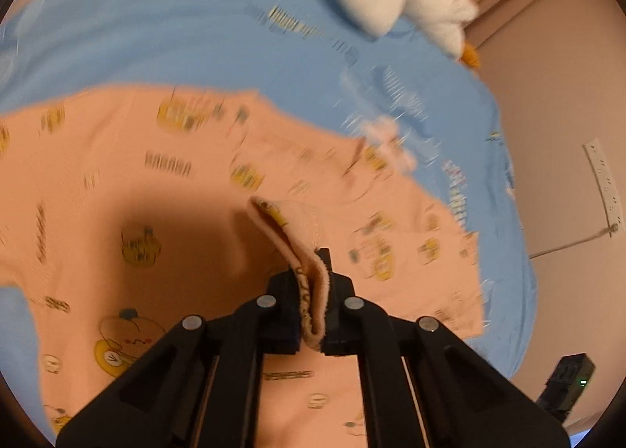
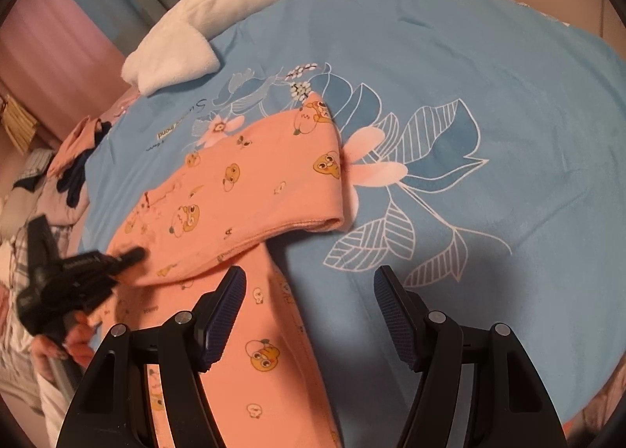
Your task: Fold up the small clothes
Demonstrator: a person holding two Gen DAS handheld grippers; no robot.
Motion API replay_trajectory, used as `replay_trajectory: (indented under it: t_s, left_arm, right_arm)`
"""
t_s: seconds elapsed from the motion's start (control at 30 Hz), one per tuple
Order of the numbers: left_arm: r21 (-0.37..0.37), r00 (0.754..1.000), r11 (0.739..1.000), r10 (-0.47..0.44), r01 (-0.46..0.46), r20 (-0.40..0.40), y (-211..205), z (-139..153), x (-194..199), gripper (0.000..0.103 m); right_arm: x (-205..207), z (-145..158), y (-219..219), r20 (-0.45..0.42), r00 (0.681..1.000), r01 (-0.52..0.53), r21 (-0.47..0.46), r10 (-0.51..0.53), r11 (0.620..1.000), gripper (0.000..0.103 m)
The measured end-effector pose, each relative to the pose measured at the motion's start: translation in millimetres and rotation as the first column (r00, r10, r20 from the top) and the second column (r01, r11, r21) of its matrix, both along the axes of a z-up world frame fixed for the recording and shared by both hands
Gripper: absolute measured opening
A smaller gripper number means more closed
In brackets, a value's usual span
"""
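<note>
Blurred prints on the pink garment (image 1: 164, 174).

My left tool (image 1: 313, 303) has its two black fingers pressed close together, pinching a fold of the peach pyjama fabric (image 1: 309, 291) between them, and in the right wrist view I see that same tool (image 2: 133, 254) low at the left, blurred, with my bare hand (image 2: 74, 346) wrapped around its handle. My right tool (image 2: 309, 315) stands with its jaws spread wide, both blue ribbed pads (image 2: 225, 315) bare and nothing between them.
</note>
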State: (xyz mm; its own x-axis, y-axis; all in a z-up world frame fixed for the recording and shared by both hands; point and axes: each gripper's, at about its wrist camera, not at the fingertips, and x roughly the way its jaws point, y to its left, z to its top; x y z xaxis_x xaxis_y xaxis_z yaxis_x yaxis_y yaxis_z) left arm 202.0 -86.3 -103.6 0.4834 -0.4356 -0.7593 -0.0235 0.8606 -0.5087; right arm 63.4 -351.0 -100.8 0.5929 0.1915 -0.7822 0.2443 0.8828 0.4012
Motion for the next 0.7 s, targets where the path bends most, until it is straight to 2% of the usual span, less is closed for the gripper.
replay_trajectory:
  t_s: [0.17,0.27,0.7]
  left_arm:
    - [0.007,0.991,1.0,-0.022,0.021,0.13,0.0,55.4,-1.0,0.004]
    - [0.026,0.983,1.0,-0.02,0.016,0.185,2.2,75.5,-0.8,0.004]
    - [0.052,0.971,0.998,0.025,-0.039,0.238,38.3,98.0,-5.6,0.004]
  right_arm:
    - [0.8,-1.0,-2.9,0.003,1.0,-0.005,0.004,0.005,1.0,0.068]
    - [3.5,-1.3,-2.4,0.003,1.0,-0.017,0.015,0.017,1.0,0.068]
    - [17.6,-2.2,12.6,-0.004,0.999,-0.052,0.013,0.052,0.999,0.068]
